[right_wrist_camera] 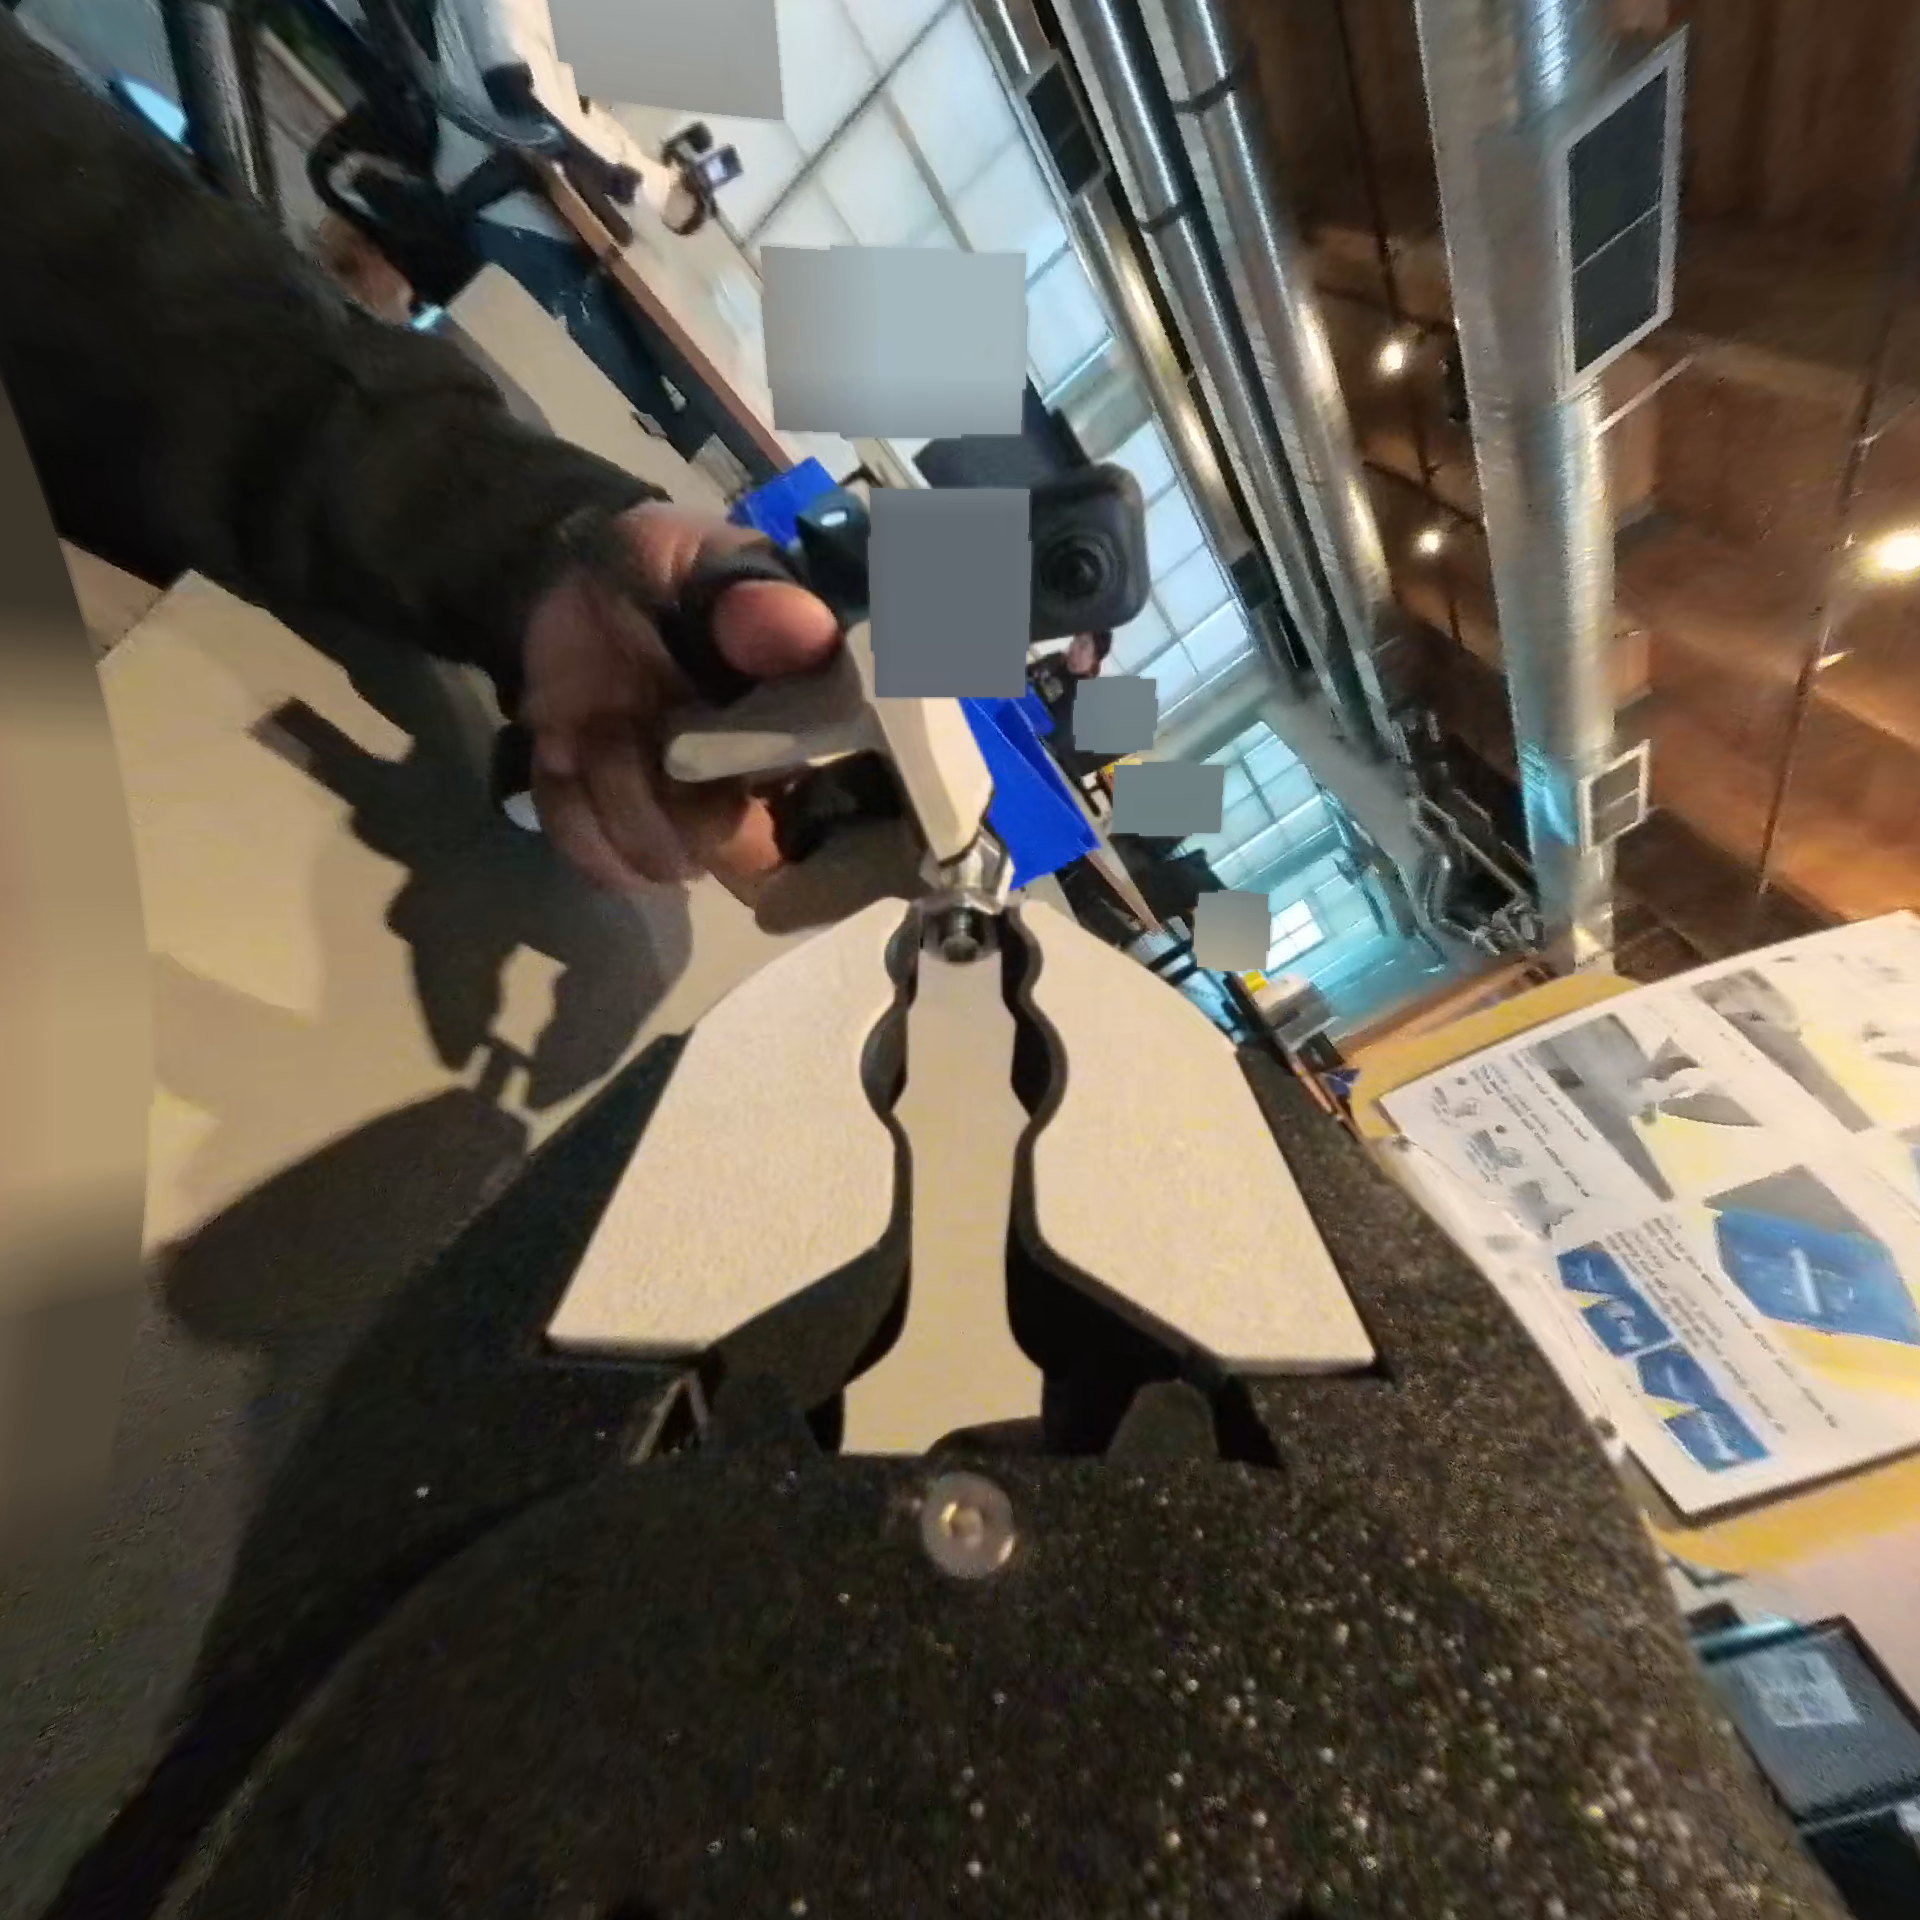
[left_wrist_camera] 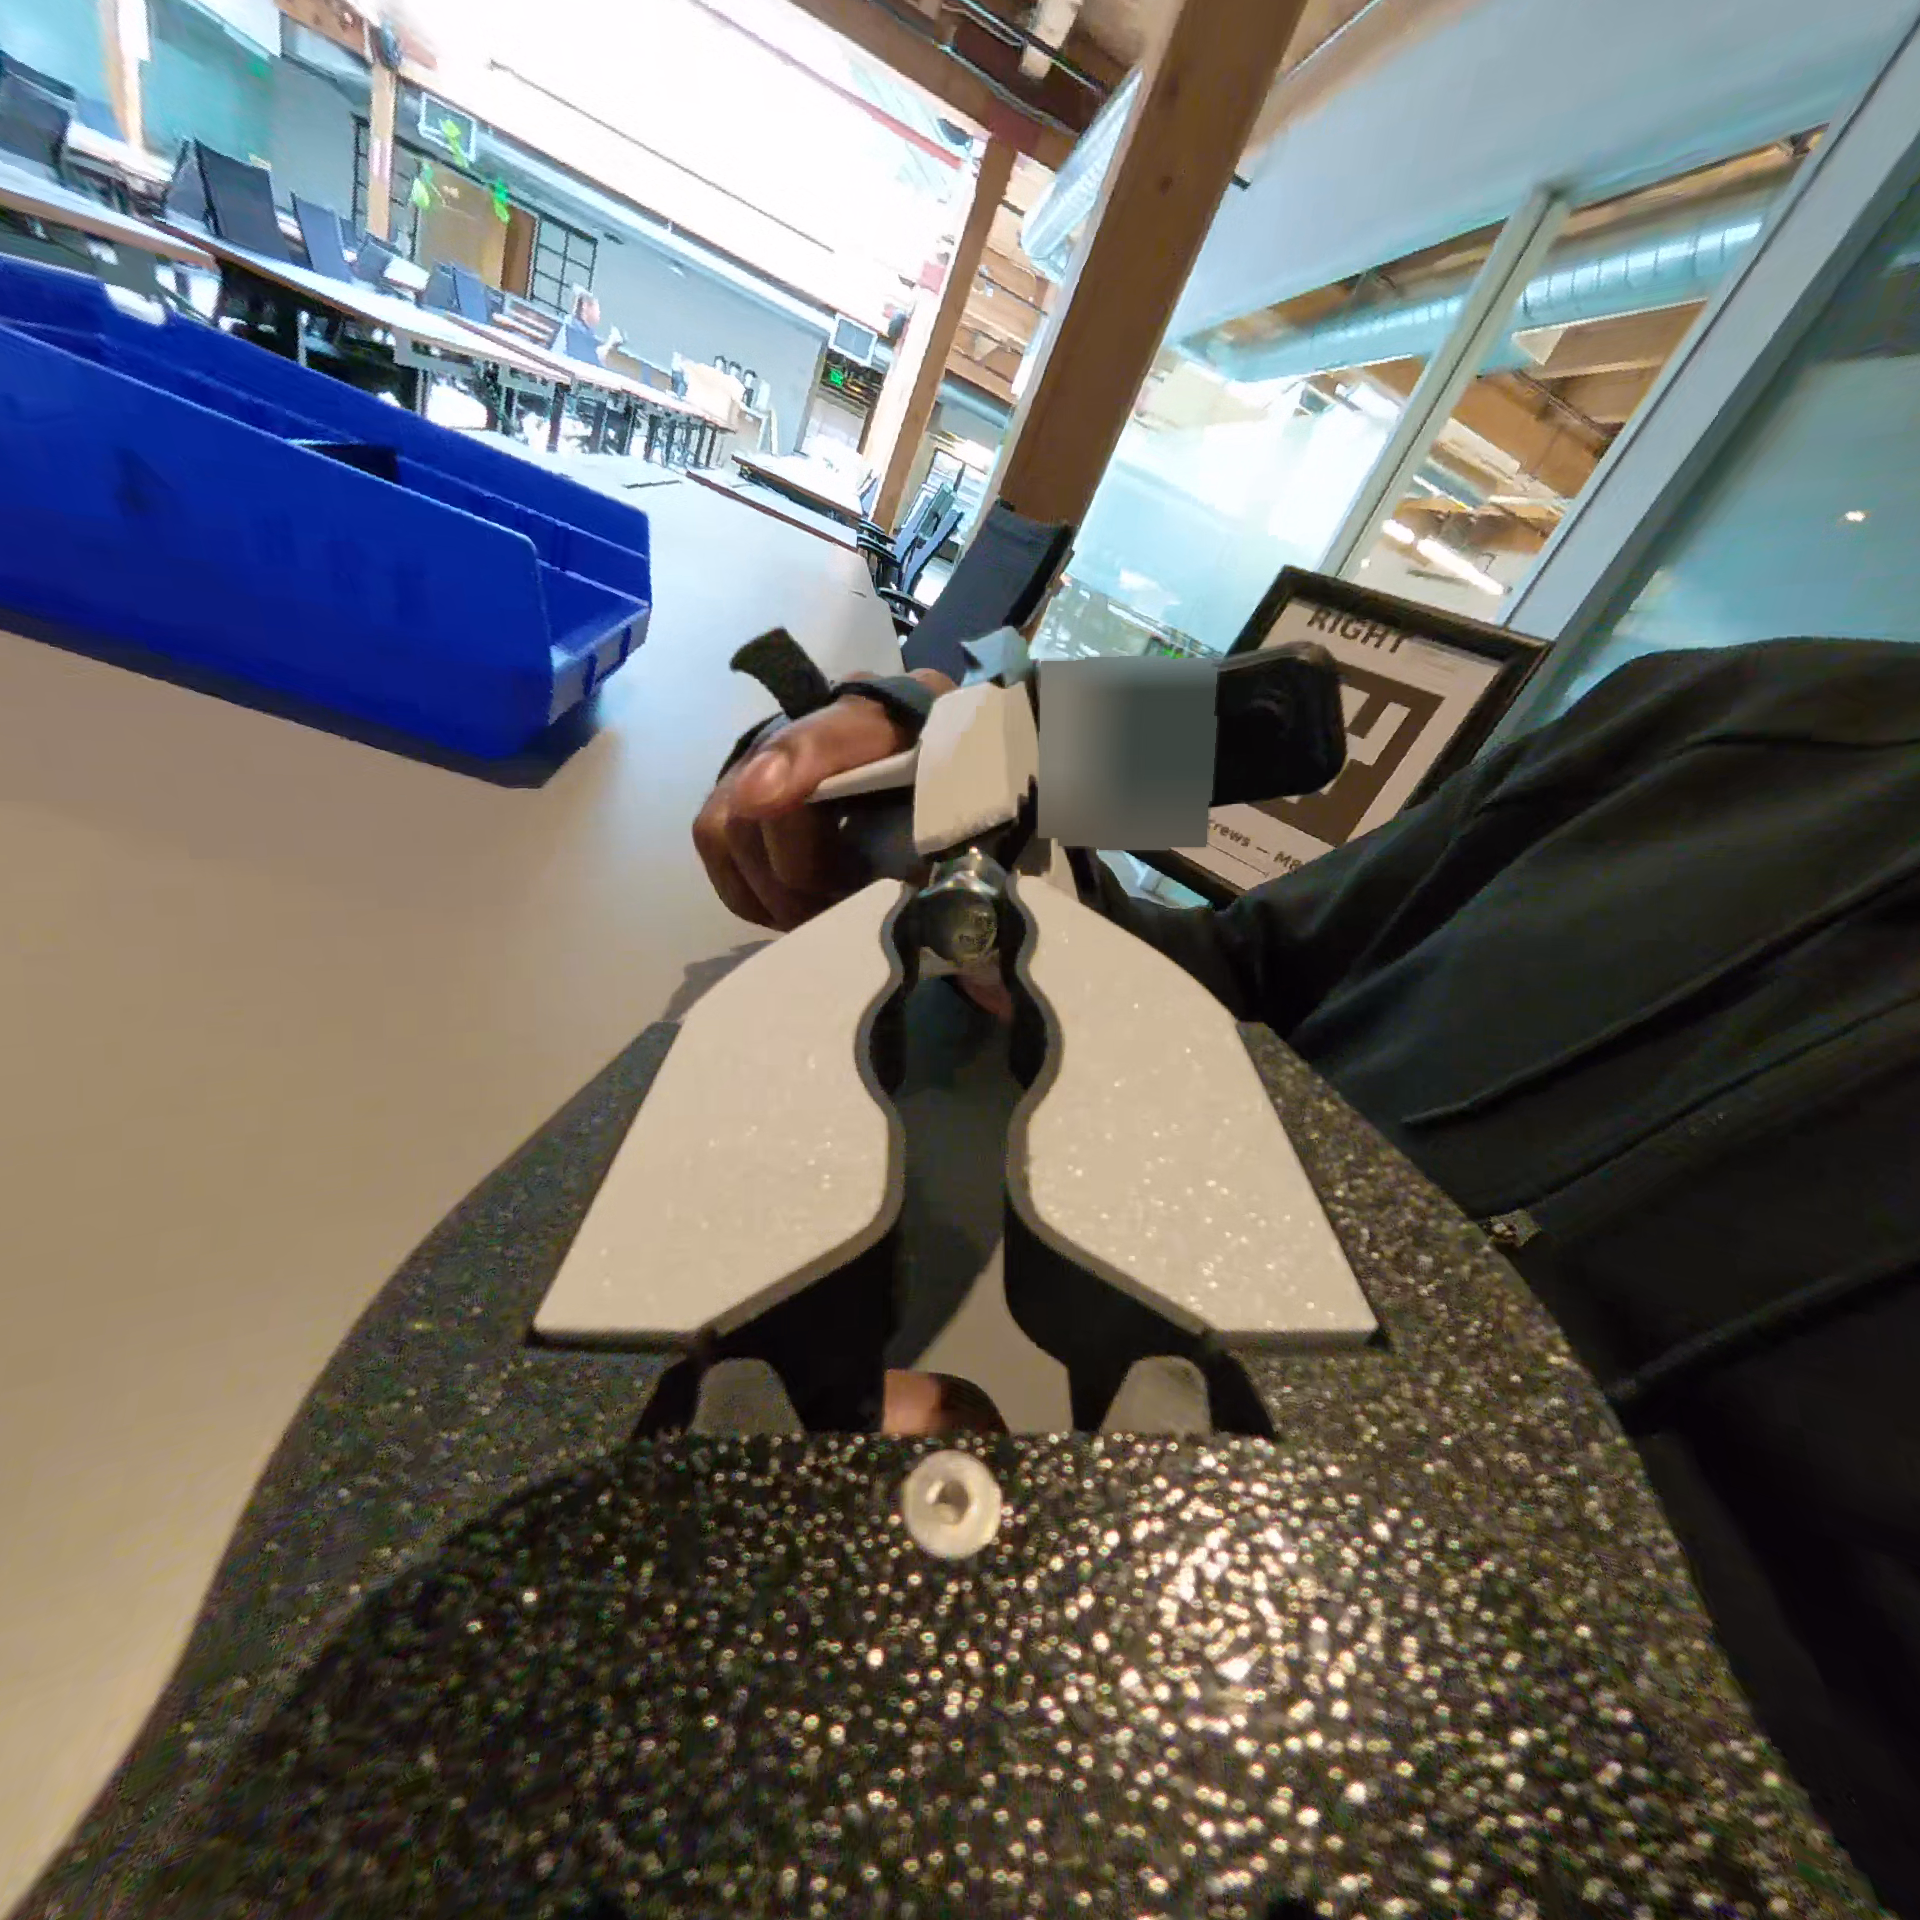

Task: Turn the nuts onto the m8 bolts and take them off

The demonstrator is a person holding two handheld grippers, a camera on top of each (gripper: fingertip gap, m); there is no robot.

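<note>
In the left wrist view, the left gripper (left_wrist_camera: 961, 928) is seen from behind, its two pale fingers (left_wrist_camera: 790, 1060) drawn together at the tips around the hexagonal head of a bolt (left_wrist_camera: 964, 928). The bolt is held end-on to the camera, above the pale table (left_wrist_camera: 260, 987). Directly beyond it, the tips of the right gripper (left_wrist_camera: 971, 847) are met from the opposite side, closed on a nut (left_wrist_camera: 961, 868) that sits on the bolt's shank just behind the head. The right gripper's handle is grasped by a hand (left_wrist_camera: 774, 821) in a dark sleeve (left_wrist_camera: 1558, 883). A blue bin (left_wrist_camera: 312, 582) is set on the table to the left, well apart from the grippers, and a framed sign (left_wrist_camera: 1382, 748) is stood behind the hand.

In the right wrist view, the right gripper (right_wrist_camera: 961, 928) is shown with its fingers (right_wrist_camera: 1143, 1122) pinched on the nut (right_wrist_camera: 961, 930), in whose centre the threaded end of the bolt is visible. Just beyond, the bolt (right_wrist_camera: 971, 883) is clamped in the narrow tips of the left gripper (right_wrist_camera: 961, 847), which is grasped by a hand (right_wrist_camera: 644, 707). A camera (right_wrist_camera: 1086, 561) is mounted on that gripper. A printed sheet with pictures (right_wrist_camera: 1683, 1195) is seen at the right, and part of the blue bin (right_wrist_camera: 1023, 800) lies behind the left gripper.
</note>
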